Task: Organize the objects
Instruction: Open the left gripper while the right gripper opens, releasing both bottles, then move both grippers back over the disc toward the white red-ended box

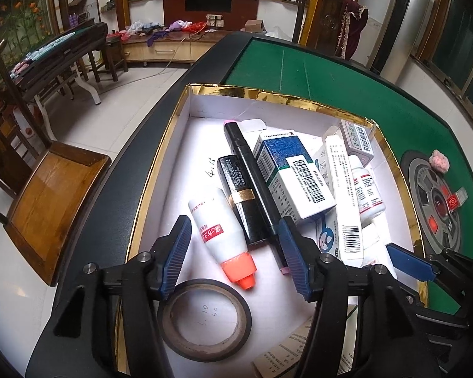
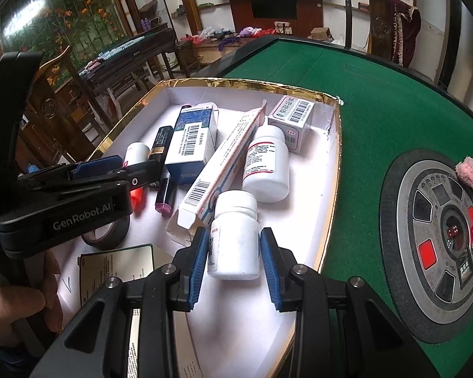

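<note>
Gold-rimmed box (image 1: 179, 116): most items in; left gripper (image 1: 233, 252) released over glue bottle (image 1: 220, 230); right gripper (image 2: 233, 261) grasping white pill bottle (image 2: 235, 236), unplaced

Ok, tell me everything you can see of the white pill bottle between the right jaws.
The white pill bottle looks like plastic, with a ribbed white screw cap, closed, and a label partly visible on its left side. It stands roughly upright on the white floor of the gold-edged box, near its right wall. The right gripper has blue ribbed pads on both sides; the left pad looks in contact, the right shows a thin gap. An open long carton lies just behind it.
</note>
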